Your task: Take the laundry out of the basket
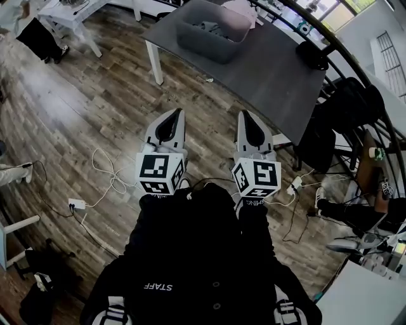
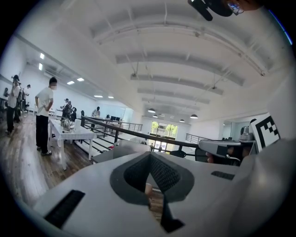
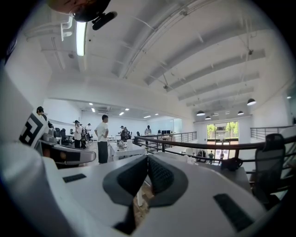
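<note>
Grey table [image 1: 273, 76] holds the basket [image 1: 202, 44], its laundry [image 1: 213, 26] indistinct.

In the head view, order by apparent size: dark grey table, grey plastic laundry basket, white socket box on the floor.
1. dark grey table
2. grey plastic laundry basket
3. white socket box

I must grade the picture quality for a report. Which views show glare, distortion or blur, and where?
Head view: fisheye curves the floorboards and dark table; laundry basket stays sharp; windows at top right are washed out. Left gripper view: black vignette at the corners, people at left slightly soft. Right gripper view: the ceiling strip light glares; the glass doors are overexposed.
</note>
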Demonstrator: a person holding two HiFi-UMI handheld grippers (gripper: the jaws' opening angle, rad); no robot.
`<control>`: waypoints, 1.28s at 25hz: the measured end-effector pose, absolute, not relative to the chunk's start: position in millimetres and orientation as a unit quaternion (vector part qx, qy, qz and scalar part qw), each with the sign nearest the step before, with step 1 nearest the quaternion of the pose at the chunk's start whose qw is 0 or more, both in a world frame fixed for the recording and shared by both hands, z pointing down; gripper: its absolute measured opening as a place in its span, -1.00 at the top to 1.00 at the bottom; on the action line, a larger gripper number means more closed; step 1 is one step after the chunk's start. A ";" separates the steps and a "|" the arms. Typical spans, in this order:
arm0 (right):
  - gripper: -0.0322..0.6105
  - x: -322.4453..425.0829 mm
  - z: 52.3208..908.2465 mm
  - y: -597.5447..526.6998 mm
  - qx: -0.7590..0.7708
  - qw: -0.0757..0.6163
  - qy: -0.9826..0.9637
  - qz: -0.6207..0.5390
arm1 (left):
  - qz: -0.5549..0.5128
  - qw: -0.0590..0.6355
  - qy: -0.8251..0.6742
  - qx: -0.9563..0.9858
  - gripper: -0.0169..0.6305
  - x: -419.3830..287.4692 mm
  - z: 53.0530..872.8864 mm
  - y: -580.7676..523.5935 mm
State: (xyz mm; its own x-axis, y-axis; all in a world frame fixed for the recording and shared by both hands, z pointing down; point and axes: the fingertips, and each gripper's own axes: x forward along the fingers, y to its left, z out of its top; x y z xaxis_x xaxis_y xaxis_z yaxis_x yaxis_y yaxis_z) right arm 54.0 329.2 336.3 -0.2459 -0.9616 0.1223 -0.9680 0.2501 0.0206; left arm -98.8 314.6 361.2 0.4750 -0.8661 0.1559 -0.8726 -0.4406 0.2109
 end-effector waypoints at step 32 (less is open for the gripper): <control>0.85 100.2 354.6 51.7 0.576 0.042 -0.815 0.039 | 0.033 0.113 -0.545 0.830 0.94 -55.5 372.0 57.7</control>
State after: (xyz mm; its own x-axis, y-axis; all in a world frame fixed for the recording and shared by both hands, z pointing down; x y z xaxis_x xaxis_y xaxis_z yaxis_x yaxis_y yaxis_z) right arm 100.2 51.7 354.6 -0.3323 -0.9363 0.1138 -0.9429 0.3328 -0.0150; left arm -55.5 57.7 372.0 0.4035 -0.8975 0.1780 -0.9123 -0.3799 0.1527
